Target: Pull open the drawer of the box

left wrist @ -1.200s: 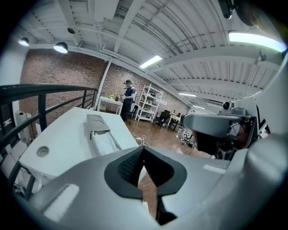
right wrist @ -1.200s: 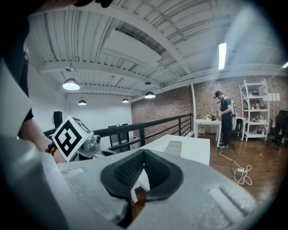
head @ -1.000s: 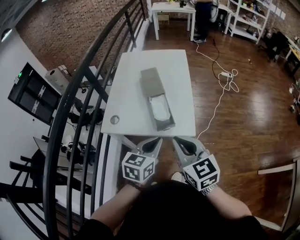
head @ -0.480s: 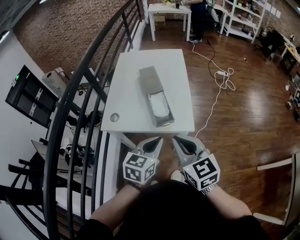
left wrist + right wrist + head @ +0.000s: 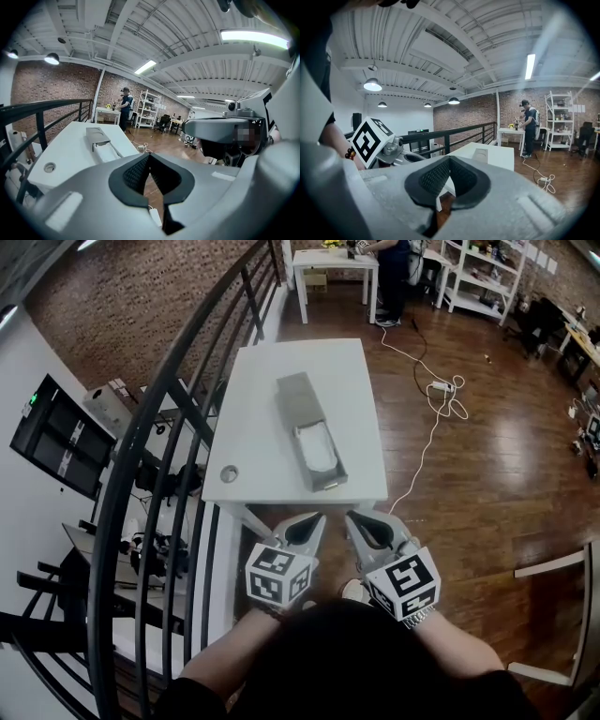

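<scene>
A long grey box [image 5: 302, 397] lies on the white table [image 5: 253, 418]. Its drawer [image 5: 321, 460] stands pulled out toward the near edge, with a white inside showing. Both grippers hang close to the person's body, below the table's near edge and well short of the box. My left gripper [image 5: 305, 524] is shut with nothing between its pads [image 5: 136, 173]. My right gripper [image 5: 367, 524] is likewise shut and empty. The left gripper view shows the box [image 5: 97, 136] and open drawer [image 5: 111, 151] ahead to the left. In the right gripper view the box [image 5: 480, 153] is small and far.
A black metal railing [image 5: 178, 399] curves along the table's left side. A round hole [image 5: 229, 474] sits in the table's near left corner. A white cable with a power strip [image 5: 441, 390] lies on the wooden floor at the right. A person [image 5: 389, 277] stands by another table at the back.
The table and box have shifted slightly up in the head view. Both grippers stay in the same place, shut and empty.
</scene>
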`<action>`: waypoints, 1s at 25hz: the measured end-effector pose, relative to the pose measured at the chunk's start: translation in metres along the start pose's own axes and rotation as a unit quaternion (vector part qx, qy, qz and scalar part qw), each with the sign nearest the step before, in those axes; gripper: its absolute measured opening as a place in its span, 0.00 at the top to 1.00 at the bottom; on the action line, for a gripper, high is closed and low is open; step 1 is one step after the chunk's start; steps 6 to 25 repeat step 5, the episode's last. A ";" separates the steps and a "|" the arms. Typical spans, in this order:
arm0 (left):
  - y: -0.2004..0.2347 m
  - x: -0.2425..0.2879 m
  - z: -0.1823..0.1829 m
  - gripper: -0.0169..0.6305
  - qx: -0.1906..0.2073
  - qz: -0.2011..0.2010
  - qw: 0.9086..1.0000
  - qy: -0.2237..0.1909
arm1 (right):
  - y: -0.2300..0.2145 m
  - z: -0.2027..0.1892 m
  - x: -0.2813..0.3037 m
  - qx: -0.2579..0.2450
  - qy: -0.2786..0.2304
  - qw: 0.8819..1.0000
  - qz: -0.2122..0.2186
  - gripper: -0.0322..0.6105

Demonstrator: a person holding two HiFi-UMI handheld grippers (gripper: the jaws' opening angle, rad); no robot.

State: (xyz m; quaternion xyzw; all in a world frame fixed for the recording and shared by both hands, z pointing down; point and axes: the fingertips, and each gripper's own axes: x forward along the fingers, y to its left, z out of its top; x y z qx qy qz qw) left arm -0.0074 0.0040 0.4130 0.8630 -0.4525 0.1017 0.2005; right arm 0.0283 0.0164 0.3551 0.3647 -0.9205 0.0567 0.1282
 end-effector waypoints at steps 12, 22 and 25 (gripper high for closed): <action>-0.001 -0.002 0.000 0.95 0.000 0.000 1.000 0.000 | 0.001 0.001 -0.002 0.000 0.000 1.000 -0.002 0.96; -0.001 -0.002 0.000 0.95 0.000 0.000 1.000 0.000 | 0.001 0.001 -0.002 0.000 0.000 1.000 -0.002 0.96; -0.001 -0.002 0.000 0.95 0.000 0.000 1.000 0.000 | 0.001 0.001 -0.002 0.000 0.000 1.000 -0.002 0.96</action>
